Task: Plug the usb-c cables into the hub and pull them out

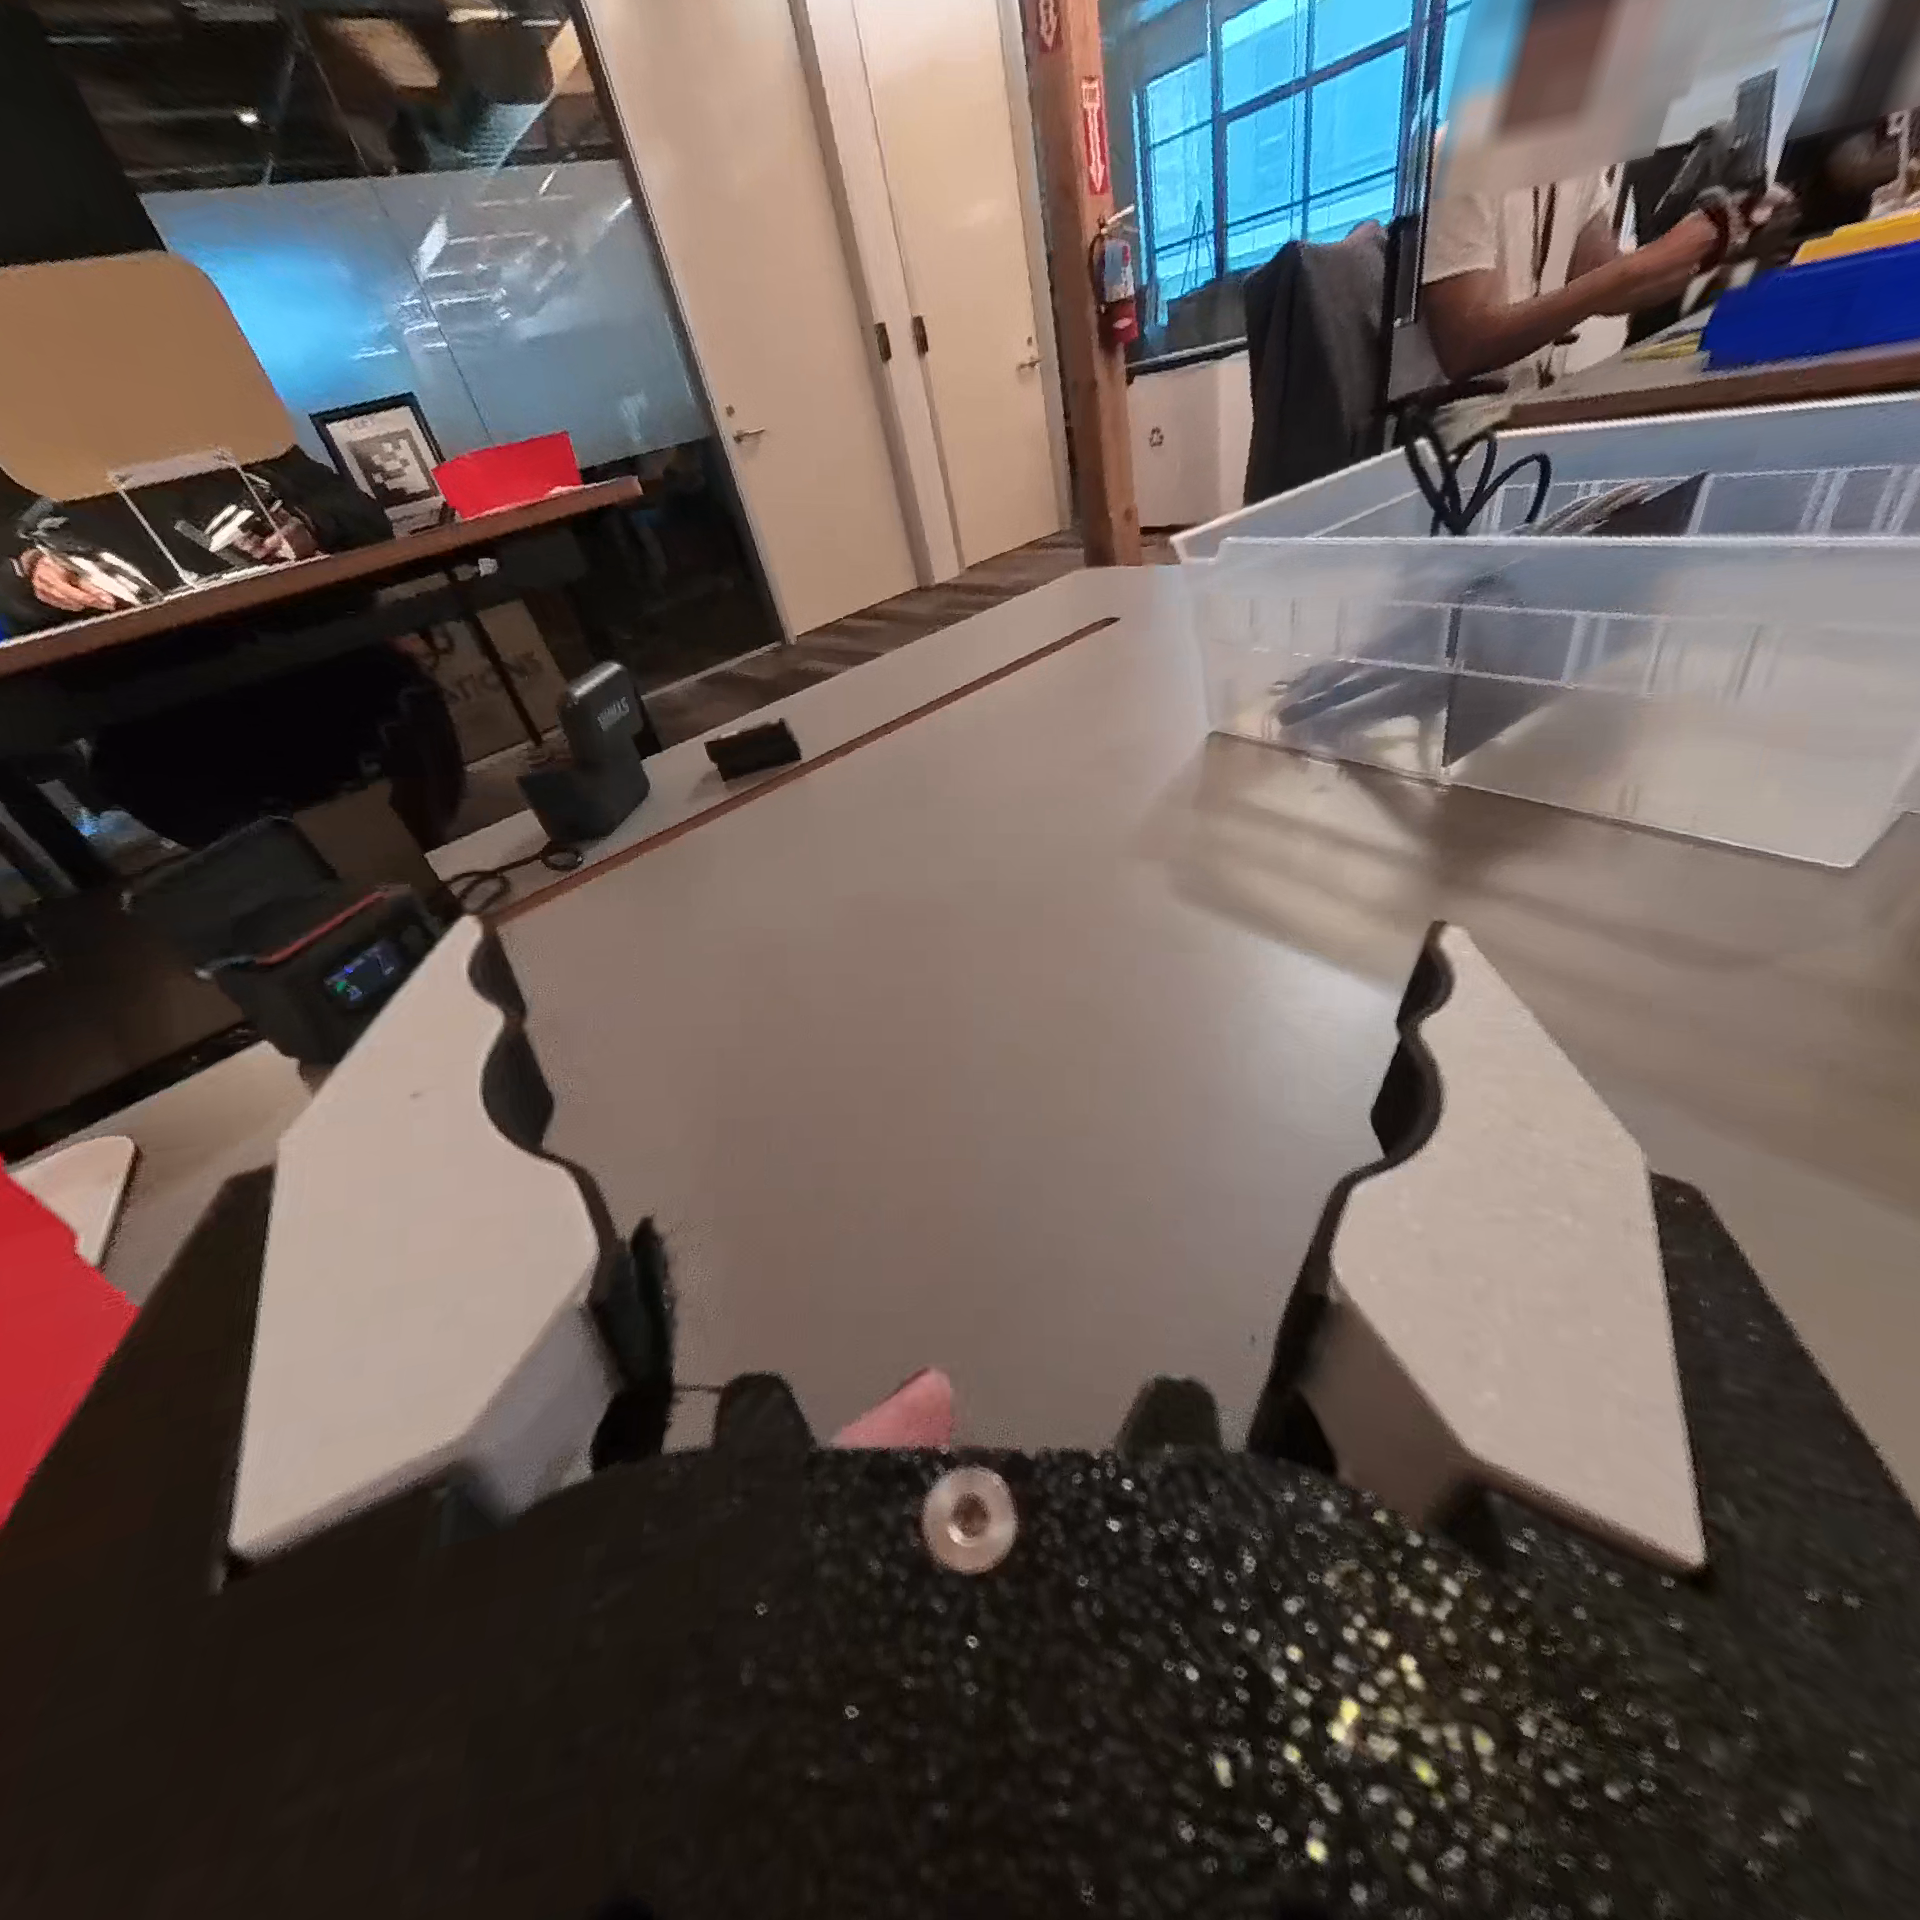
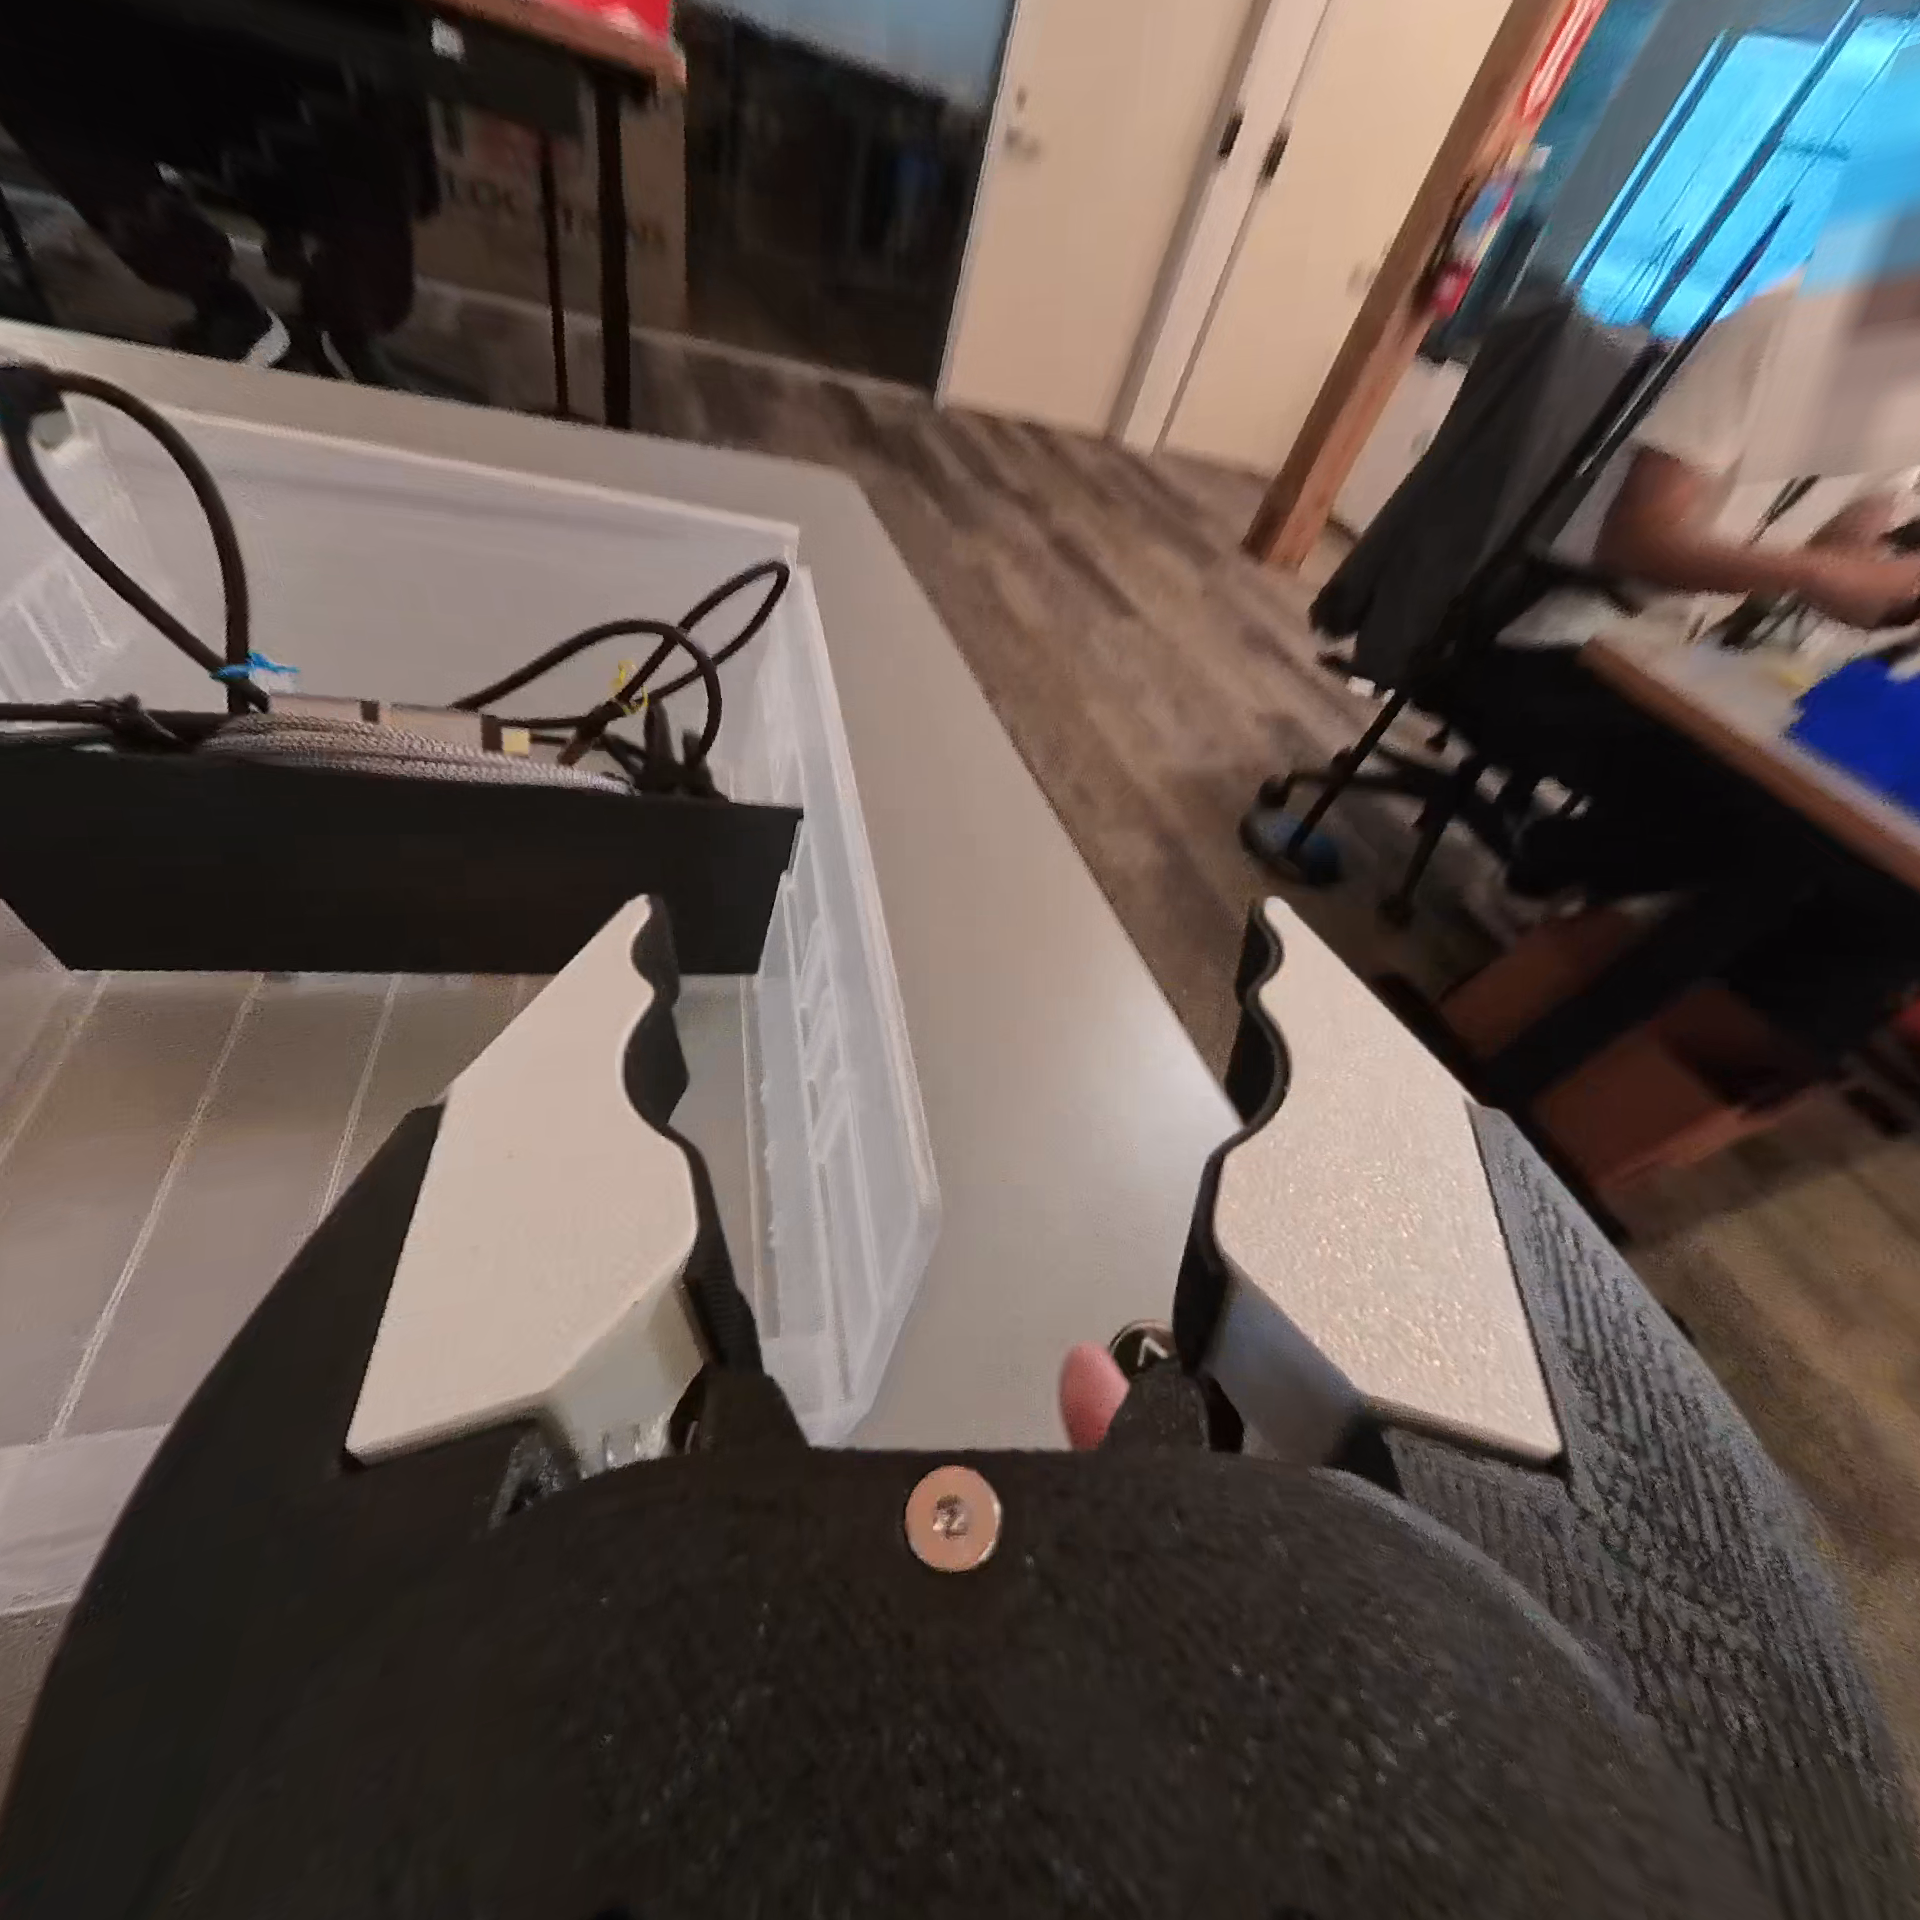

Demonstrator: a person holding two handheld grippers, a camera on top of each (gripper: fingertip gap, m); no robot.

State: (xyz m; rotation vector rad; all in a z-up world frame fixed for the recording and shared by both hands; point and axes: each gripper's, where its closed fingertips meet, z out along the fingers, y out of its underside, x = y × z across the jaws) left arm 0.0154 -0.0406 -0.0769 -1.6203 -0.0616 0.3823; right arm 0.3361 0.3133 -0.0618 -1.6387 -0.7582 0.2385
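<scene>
In the right wrist view a clear plastic bin (image 2: 821, 987) holds a grey hub (image 2: 416, 717) lying behind a black divider (image 2: 395, 873), with several black usb-c cables (image 2: 665, 644) looped around it. My right gripper (image 2: 956, 925) is open and empty, over the bin's right wall and the table, nearer than the hub. In the left wrist view my left gripper (image 1: 961, 945) is open and empty over bare grey table (image 1: 935, 831). The same bin (image 1: 1558, 665) stands ahead to its right, with dark cables (image 1: 1475, 478) showing inside.
A black charger stand (image 1: 592, 758) and a small black block (image 1: 753, 748) sit at the table's far left edge. A dark box with a lit screen (image 1: 312, 956) is on the floor at left. A seated person (image 2: 1714, 540) works at a desk with blue bins (image 1: 1818, 301) to the right.
</scene>
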